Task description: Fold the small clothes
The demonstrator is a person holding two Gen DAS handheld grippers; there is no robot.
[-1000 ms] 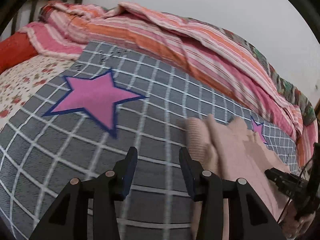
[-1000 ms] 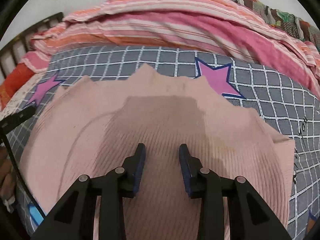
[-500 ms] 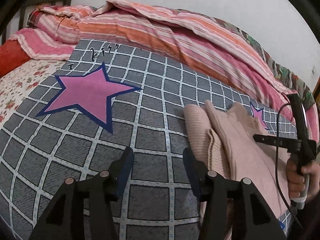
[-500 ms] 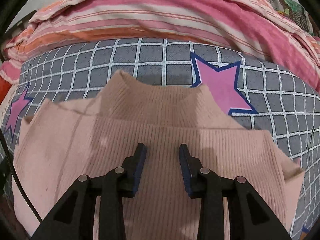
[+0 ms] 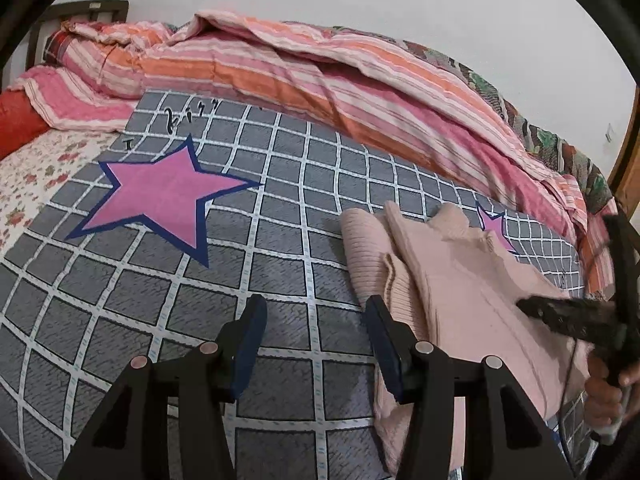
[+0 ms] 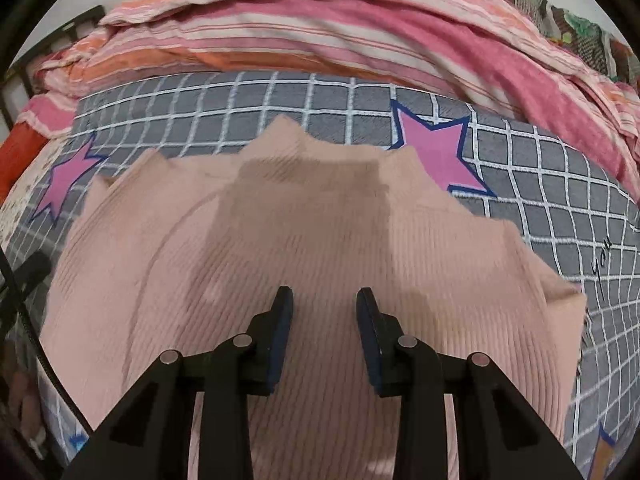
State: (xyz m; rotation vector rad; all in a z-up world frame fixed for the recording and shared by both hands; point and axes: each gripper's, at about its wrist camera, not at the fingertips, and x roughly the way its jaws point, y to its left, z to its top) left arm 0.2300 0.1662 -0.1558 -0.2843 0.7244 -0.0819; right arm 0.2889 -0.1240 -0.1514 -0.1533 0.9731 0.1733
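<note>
A pale pink ribbed sweater [image 6: 320, 240] lies on the grey checked bed cover [image 6: 560, 168], its collar pointing to the far side. My right gripper [image 6: 324, 300] is open and empty, hovering over the middle of the sweater. In the left wrist view the sweater [image 5: 460, 288] lies at the right, with a folded sleeve along its left edge. My left gripper [image 5: 316, 316] is open and empty over the grey cover [image 5: 200, 320], its right finger close to the sweater's left edge. The right gripper [image 5: 568, 316] shows at the right of that view, over the sweater.
A striped pink and orange quilt [image 5: 320, 72] is bunched along the far side of the bed. Pink stars [image 5: 160, 196] are printed on the cover. A floral sheet [image 5: 28, 168] and a red pillow [image 5: 16, 120] lie at the left. A white wall stands behind.
My left gripper has drawn back and to the left of the sweater and opened wider. My right gripper has shifted over the sweater, still open and above its middle.
</note>
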